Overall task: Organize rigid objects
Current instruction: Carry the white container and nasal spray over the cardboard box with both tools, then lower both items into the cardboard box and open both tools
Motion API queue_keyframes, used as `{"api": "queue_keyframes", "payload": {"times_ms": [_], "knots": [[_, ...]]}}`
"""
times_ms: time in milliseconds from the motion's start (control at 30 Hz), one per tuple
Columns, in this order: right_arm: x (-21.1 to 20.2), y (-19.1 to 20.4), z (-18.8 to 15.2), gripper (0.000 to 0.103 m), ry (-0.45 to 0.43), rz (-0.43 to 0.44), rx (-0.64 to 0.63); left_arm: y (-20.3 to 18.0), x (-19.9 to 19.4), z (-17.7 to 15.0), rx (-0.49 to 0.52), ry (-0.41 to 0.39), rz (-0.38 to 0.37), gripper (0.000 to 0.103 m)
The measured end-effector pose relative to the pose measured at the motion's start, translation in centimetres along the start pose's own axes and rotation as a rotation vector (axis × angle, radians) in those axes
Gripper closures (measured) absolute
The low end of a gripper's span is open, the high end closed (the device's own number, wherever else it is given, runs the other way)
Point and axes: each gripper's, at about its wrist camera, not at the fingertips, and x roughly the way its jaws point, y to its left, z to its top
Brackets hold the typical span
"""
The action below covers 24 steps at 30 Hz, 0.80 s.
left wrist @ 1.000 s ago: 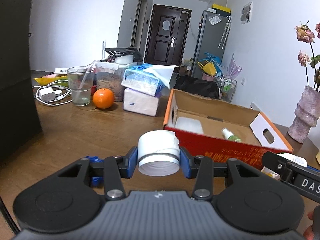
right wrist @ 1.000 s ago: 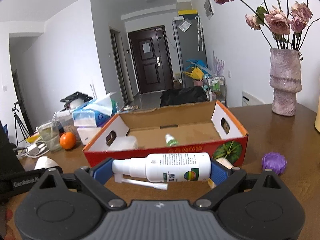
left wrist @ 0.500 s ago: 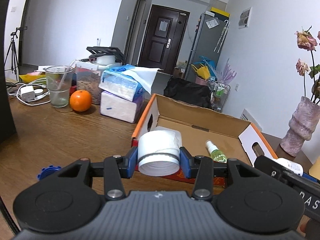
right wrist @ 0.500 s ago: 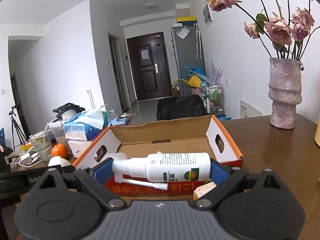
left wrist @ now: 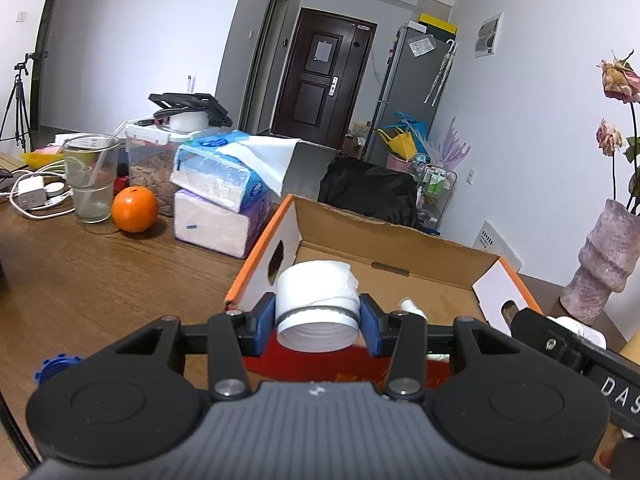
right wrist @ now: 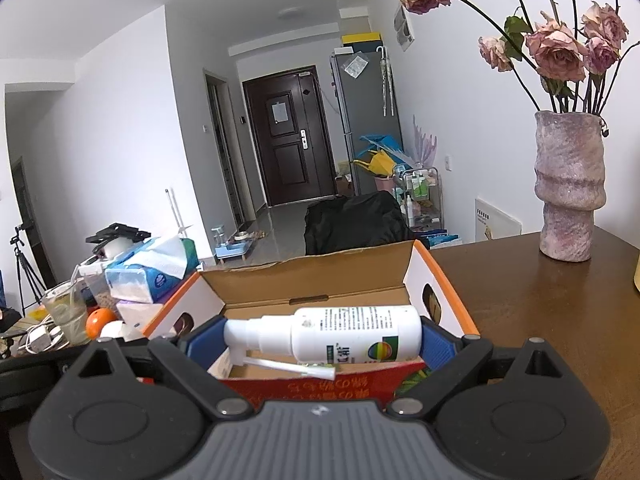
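Worktop (left wrist: 88,280): brown wood, everything is carried on it. Cardboard box (right wrist: 320,276), open-topped with orange rim and red front, is seen just ahead of both tongs. Pink vase (right wrist: 568,188) with dried roses is set well to the right of the box. Two tissue packs (left wrist: 218,200) are stacked left of the box, with an orange (left wrist: 134,209) and a glass cup (left wrist: 91,178) beyond them. Left tongs (left wrist: 318,318) are clamped on a white tape roll (left wrist: 316,300), which is held at the box's near left corner, above the front wall. Right tongs (right wrist: 320,338) are clamped on a white spray bottle (right wrist: 352,334), held sideways, nozzle to the left, over the box's front wall. Small bottle (left wrist: 412,306) is partly seen inside the box. Blue cap (left wrist: 54,366) is lying on the worktop at lower left.
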Motion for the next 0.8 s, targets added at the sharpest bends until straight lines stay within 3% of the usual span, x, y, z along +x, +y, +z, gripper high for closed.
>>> {"api": "queue_keyframes", "payload": {"times_ms": [800], "knots": [[7.1, -0.7, 2.1, 0.006, 0.021, -0.035, -0.03, -2.4, 6.8, 3.1, 0.025, -0.001, -0.021, 0.058]]}}
